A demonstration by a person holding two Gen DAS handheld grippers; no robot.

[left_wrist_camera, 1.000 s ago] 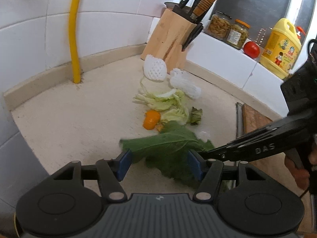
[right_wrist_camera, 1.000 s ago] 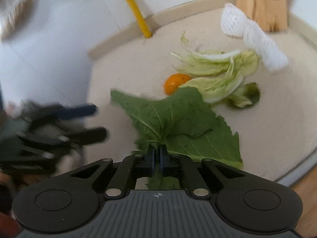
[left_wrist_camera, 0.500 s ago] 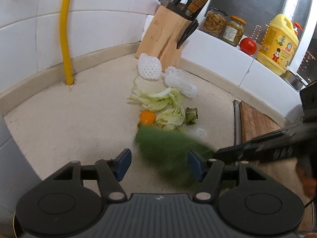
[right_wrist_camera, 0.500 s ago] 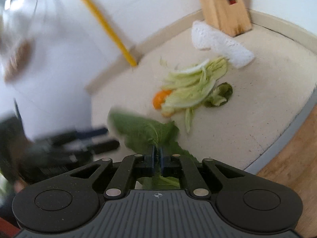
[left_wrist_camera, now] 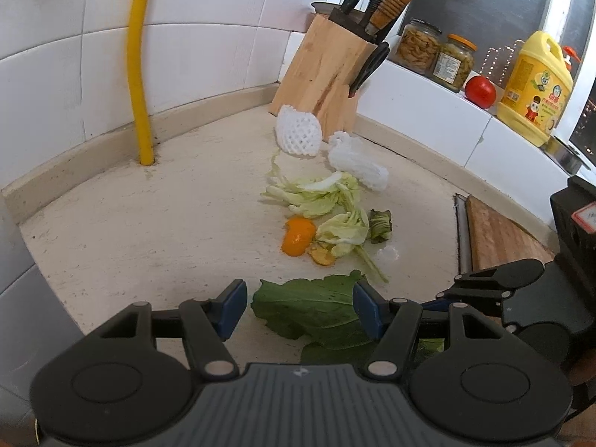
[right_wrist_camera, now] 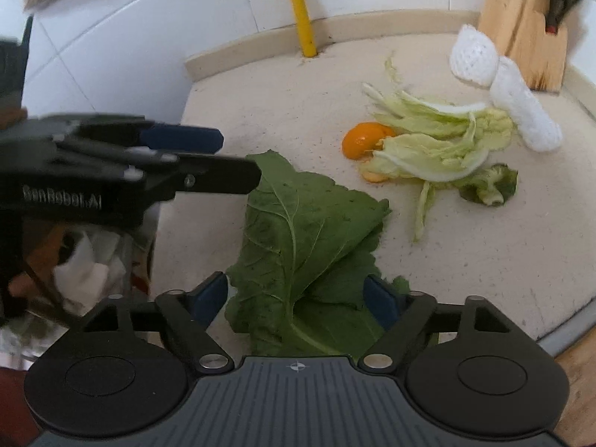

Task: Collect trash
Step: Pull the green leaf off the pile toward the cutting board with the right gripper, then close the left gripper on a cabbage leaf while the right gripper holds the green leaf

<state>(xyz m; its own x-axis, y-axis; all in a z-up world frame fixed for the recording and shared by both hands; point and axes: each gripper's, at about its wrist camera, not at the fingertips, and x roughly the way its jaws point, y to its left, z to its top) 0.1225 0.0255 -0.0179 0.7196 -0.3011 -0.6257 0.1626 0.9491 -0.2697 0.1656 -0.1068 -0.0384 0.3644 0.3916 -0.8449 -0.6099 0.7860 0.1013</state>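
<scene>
A big dark green leaf (right_wrist_camera: 301, 223) lies crumpled on the beige counter (right_wrist_camera: 484, 260) near its front edge. My right gripper (right_wrist_camera: 296, 298) is over the leaf's near end. Its jaws are opening, the leaf lies between them and the pads do not press on it. My left gripper (left_wrist_camera: 300, 307) stands open, with the same leaf (left_wrist_camera: 309, 309) below and between its fingers. Further back lie an orange peel (left_wrist_camera: 297, 236), pale cabbage leaves (left_wrist_camera: 316, 195), a dark green stub (left_wrist_camera: 380, 221) and two white foam nets (left_wrist_camera: 298, 134).
A knife block (left_wrist_camera: 327, 70) and a yellow pipe (left_wrist_camera: 139, 74) stand at the tiled back wall. Jars (left_wrist_camera: 417, 50), a tomato (left_wrist_camera: 480, 91) and a yellow bottle (left_wrist_camera: 534, 89) line the ledge. A wooden board (left_wrist_camera: 499, 234) lies at the right. A bin with a clear bag (right_wrist_camera: 85, 268) sits below the counter's left edge.
My right gripper, earlier shut on the big leaf's stem, pulled it toward the counter's near edge and has opened. The leaf now rests loose on the counter. The left gripper stayed open.
</scene>
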